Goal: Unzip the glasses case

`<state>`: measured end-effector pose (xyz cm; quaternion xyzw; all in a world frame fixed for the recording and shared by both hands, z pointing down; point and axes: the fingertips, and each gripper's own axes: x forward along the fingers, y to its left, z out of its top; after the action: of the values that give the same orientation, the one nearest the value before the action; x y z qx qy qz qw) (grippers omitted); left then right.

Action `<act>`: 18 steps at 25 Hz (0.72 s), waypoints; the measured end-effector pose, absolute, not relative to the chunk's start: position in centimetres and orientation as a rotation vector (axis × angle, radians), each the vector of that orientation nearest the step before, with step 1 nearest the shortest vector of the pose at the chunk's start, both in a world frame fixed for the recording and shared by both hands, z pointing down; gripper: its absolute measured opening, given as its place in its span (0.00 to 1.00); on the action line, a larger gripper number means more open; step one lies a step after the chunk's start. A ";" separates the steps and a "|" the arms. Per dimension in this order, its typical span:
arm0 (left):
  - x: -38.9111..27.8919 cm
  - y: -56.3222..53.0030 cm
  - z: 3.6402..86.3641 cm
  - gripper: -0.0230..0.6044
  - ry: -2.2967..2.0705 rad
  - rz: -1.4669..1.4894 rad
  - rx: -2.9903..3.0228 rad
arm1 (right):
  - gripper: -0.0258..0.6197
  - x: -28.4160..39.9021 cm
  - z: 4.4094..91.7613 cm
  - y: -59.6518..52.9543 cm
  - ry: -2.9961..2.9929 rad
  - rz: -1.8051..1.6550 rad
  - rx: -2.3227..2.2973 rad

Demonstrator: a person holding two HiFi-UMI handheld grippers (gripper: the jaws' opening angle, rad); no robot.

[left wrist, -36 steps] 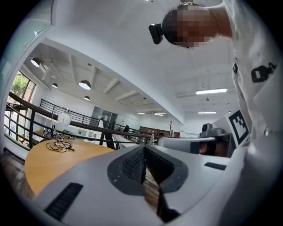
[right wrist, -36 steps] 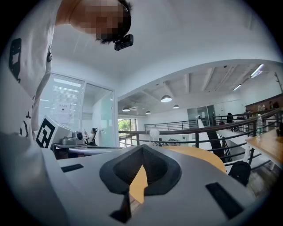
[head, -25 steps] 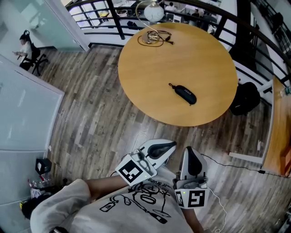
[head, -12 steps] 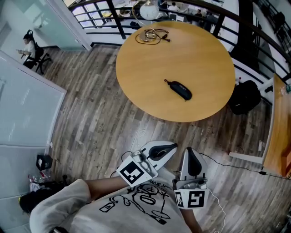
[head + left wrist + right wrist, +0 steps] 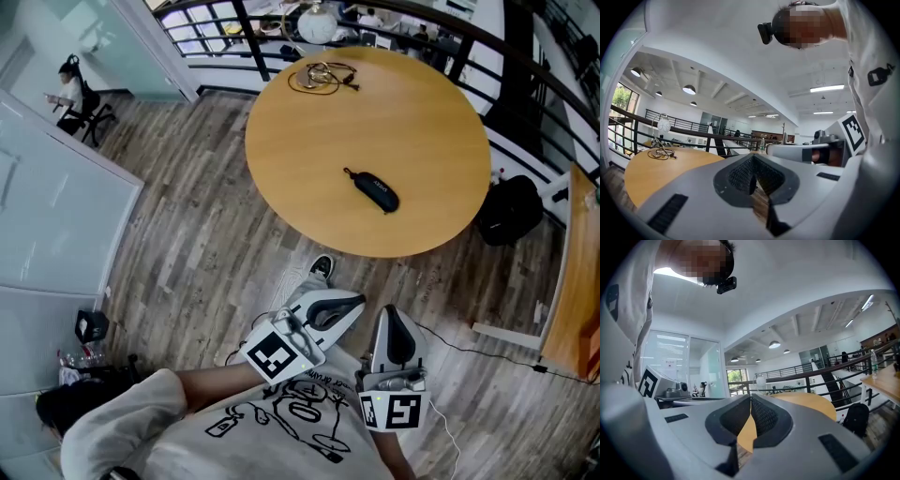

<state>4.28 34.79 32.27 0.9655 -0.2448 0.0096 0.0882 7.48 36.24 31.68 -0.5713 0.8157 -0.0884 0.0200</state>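
Observation:
The black glasses case (image 5: pixel 375 191) lies zipped on the round wooden table (image 5: pixel 309 159), near its front right part. Both grippers are held close to the person's body, well short of the table and apart from the case. My left gripper (image 5: pixel 357 300) points towards the table with its jaws shut and nothing between them; in its own view the left gripper (image 5: pixel 753 155) shows the tips meeting. My right gripper (image 5: pixel 389 309) sits beside it, also shut and empty, and the right gripper (image 5: pixel 751 395) in its own view has the tabletop beyond its tips.
A coiled cable (image 5: pixel 323 75) and a white globe lamp (image 5: pixel 317 23) sit at the table's far edge. A black backpack (image 5: pixel 511 208) lies on the floor at the right. A railing (image 5: pixel 450 37) runs behind, with glass partitions (image 5: pixel 56 216) on the left. A shoe (image 5: pixel 322 268) shows below the table's rim.
The person has stepped slightly nearer the table and a shoe has come into view near its rim. Both grippers stay shut in front of the body.

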 end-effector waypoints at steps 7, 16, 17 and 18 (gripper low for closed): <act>4.5 30.8 32.8 0.05 -0.718 0.005 2.867 | 0.07 7.6 32.3 32.3 2.550 -0.281 -1.789; 3.8 22.2 32.8 0.05 -0.703 -0.020 2.835 | 0.07 6.6 32.4 23.7 2.594 -0.296 -1.812; 3.5 21.1 32.8 0.05 -0.701 -0.025 2.833 | 0.07 6.3 32.4 22.6 2.599 -0.298 -1.813; 3.2 20.0 32.7 0.05 -0.699 -0.030 2.829 | 0.07 5.9 32.4 21.5 2.604 -0.301 -1.813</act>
<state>3.24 19.98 32.74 0.9645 -0.2384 -0.0101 0.1133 5.92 21.46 32.35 -0.5687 0.8168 -0.0944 -0.0230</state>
